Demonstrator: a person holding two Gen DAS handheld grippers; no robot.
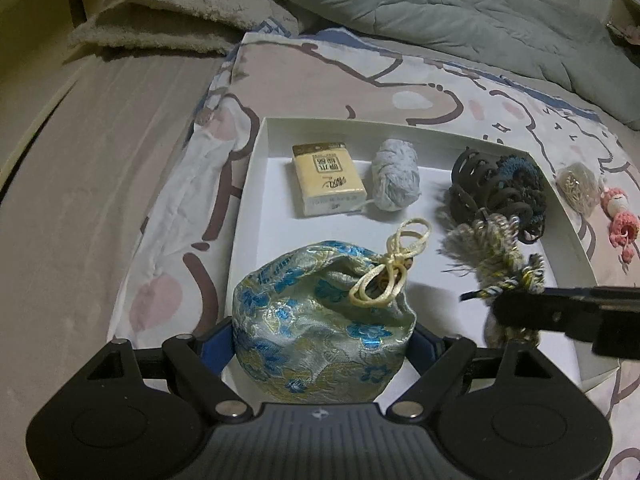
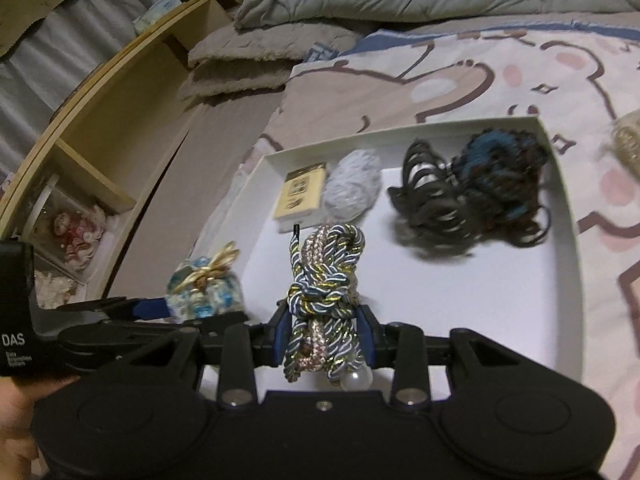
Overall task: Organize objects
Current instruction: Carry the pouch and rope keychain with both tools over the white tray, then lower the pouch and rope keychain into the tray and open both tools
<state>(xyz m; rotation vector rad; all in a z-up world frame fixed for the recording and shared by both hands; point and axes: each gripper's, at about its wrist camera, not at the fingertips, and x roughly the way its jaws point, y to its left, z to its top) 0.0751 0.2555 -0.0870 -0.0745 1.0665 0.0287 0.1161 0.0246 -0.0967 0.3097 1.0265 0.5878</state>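
Note:
A blue-and-gold brocade drawstring pouch (image 1: 320, 328) sits between the blue pads of my left gripper (image 1: 324, 338), which is shut on it over the near left corner of the white tray (image 1: 256, 184). In the right wrist view the pouch (image 2: 204, 292) shows to the left, with the left gripper (image 2: 152, 308) beside it. My right gripper (image 2: 324, 332) is shut on a knotted bundle of gold, blue and white twisted cord (image 2: 324, 280) with a pearl at its bottom. That bundle (image 1: 496, 256) hangs over the tray's near right part, held by the right gripper (image 1: 516, 312).
In the tray lie a yellow pack (image 1: 328, 184), a grey yarn ball (image 1: 394, 180) and a dark hair claw with a blue scrunchie (image 1: 496, 188). A small beige pouch (image 1: 578, 188) and pink crochet doll (image 1: 620, 216) lie right of it. A quilt (image 1: 400, 8) lies behind; a wooden shelf (image 2: 100, 140) stands left.

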